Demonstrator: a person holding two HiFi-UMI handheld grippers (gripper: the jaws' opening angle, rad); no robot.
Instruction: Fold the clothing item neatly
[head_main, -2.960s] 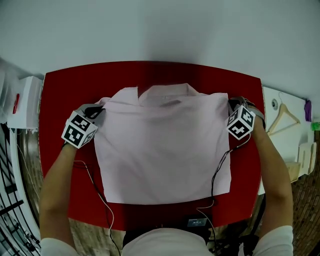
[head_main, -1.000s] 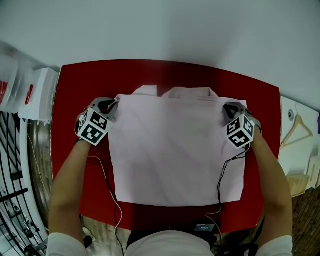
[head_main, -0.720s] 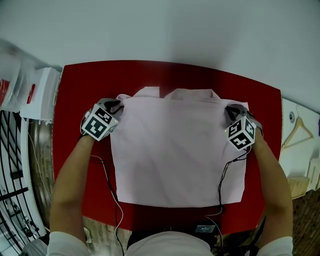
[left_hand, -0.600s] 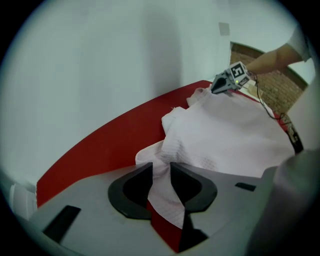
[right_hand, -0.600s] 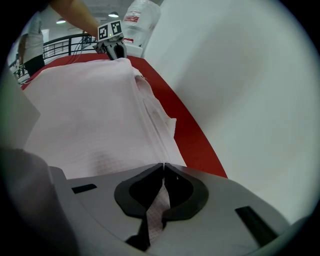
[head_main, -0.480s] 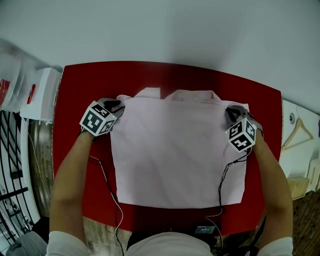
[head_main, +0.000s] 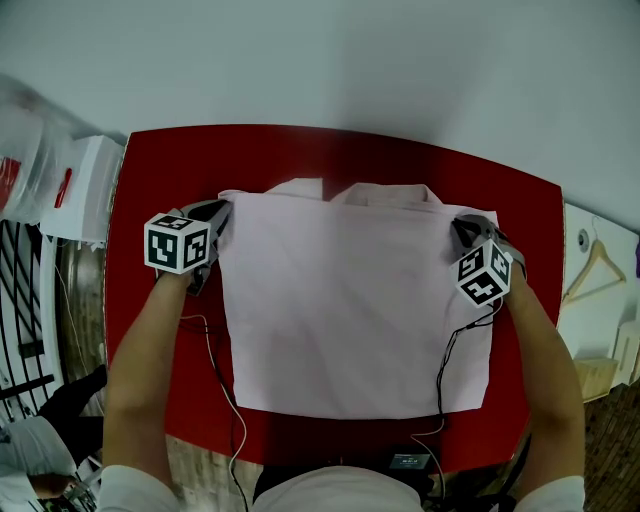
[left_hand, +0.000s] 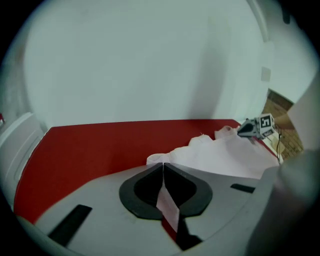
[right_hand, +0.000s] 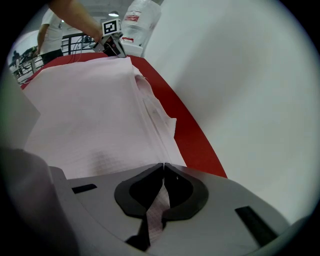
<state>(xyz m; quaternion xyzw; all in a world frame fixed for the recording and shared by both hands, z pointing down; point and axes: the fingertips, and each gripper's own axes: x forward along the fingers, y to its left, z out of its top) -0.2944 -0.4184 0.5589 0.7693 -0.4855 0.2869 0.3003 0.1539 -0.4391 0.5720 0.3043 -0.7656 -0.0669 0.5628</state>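
Nearest the person, two cables cross the front of the red table (head_main: 160, 160). A white cable (head_main: 215, 370) runs clear of the cloth on the left. A black cable (head_main: 440, 365) trails over the right side of the pink shirt (head_main: 350, 300) and, by the look of it, could snag a fold made that way.

The shirt lies flat and spread, its hem (head_main: 350, 412) near the front edge and its collar (head_main: 385, 192) at the far edge. It is judged light, limp and thin. It will sag and crease between holds, so it is best taken by the corners and kept taut.

Both holds sit at the far corners. The left gripper (head_main: 218, 208) has just been closing, and its jaws now meet on a strip of the shirt's edge. The right gripper (head_main: 462, 222) has its jaws together, pinching cloth at the other shoulder.

Off the table there is a white box (head_main: 80, 185) to the left and a wooden hanger (head_main: 590, 262) on a shelf to the right. Both are well apart from the shirt. A plain wall lies beyond. Nothing else stands on the table.
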